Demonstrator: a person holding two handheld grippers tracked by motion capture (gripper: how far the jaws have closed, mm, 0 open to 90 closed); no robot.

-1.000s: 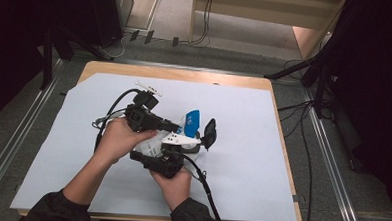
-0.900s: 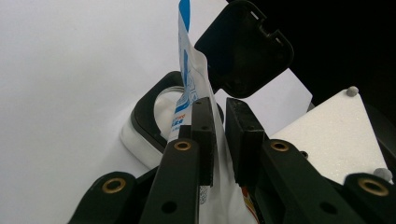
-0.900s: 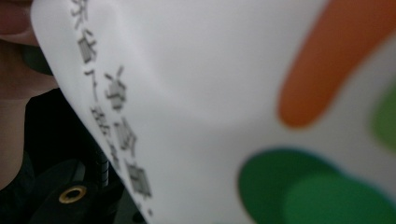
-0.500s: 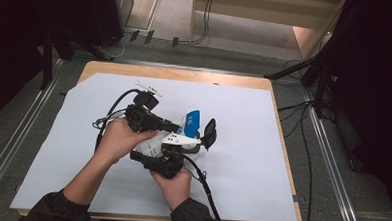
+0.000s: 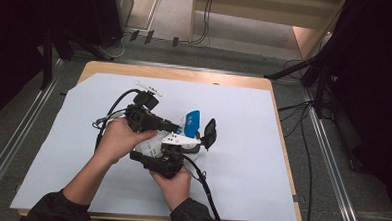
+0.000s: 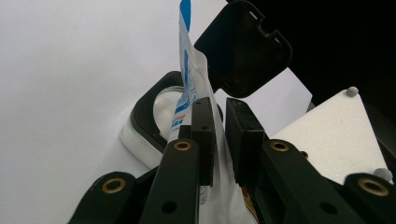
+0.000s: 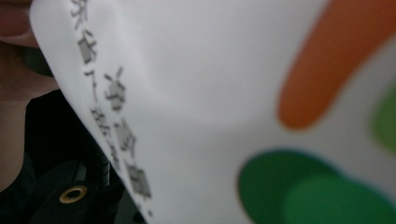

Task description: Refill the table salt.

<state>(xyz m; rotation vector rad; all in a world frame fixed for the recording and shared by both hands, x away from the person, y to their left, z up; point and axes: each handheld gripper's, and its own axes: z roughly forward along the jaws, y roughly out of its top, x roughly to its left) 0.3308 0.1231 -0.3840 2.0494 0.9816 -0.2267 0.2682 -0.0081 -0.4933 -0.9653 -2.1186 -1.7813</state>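
2 grippers hold a white-and-blue pouch over a small white container with its black lid flipped open.

The left gripper (image 6: 219,140) pinches the pouch (image 6: 189,88) between its nearly closed jaws, just above the container (image 6: 140,135) on the paper-covered bench (image 5: 262,143). The right gripper (image 5: 162,161) sits just below it; the pouch's printed face fills its own view, so I cannot tell its grip. The lid (image 6: 243,49) stands tilted behind the pouch.
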